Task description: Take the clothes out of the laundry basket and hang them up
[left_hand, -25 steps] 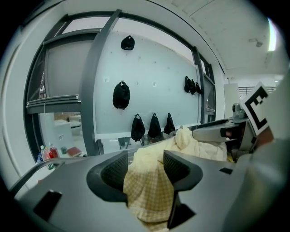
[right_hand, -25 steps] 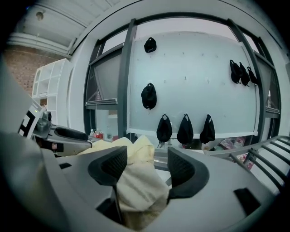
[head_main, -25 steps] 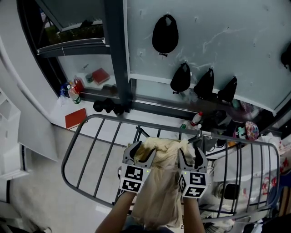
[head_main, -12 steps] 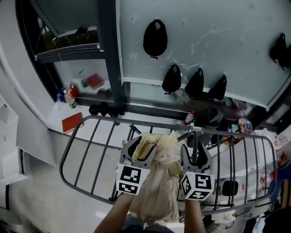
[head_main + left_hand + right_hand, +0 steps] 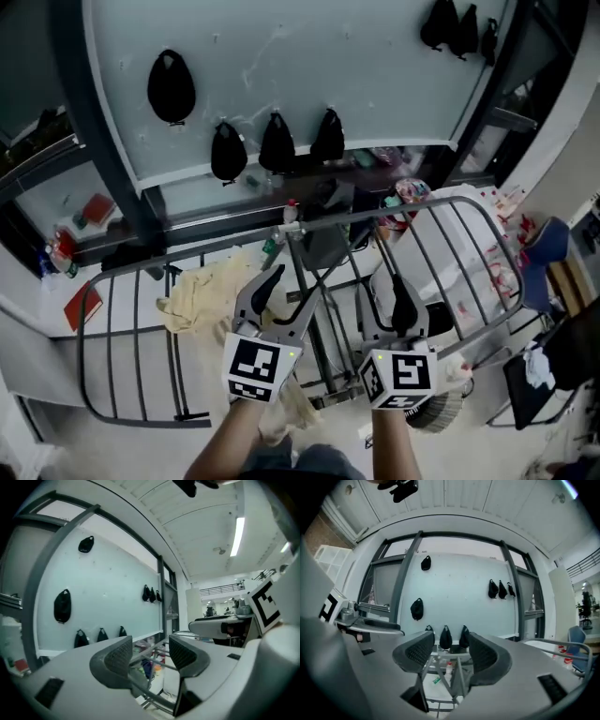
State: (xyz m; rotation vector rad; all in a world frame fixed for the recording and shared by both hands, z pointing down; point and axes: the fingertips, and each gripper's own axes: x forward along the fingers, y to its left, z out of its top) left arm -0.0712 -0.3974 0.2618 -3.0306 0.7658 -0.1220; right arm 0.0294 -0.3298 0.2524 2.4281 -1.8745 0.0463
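Cream garment [image 5: 201,298]: lay draped over bars of the drying rack [image 5: 81,366], spread to air. Left tongs [image 5: 284,302]: stood open, empty, clear of cloth. Right tongs [image 5: 388,302]: wide, jaws just closing slightly, nothing between. Both judged free for the next item.

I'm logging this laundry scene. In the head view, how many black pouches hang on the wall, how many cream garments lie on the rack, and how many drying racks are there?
Black pouches: 7
Cream garments: 1
Drying racks: 1
Total: 9
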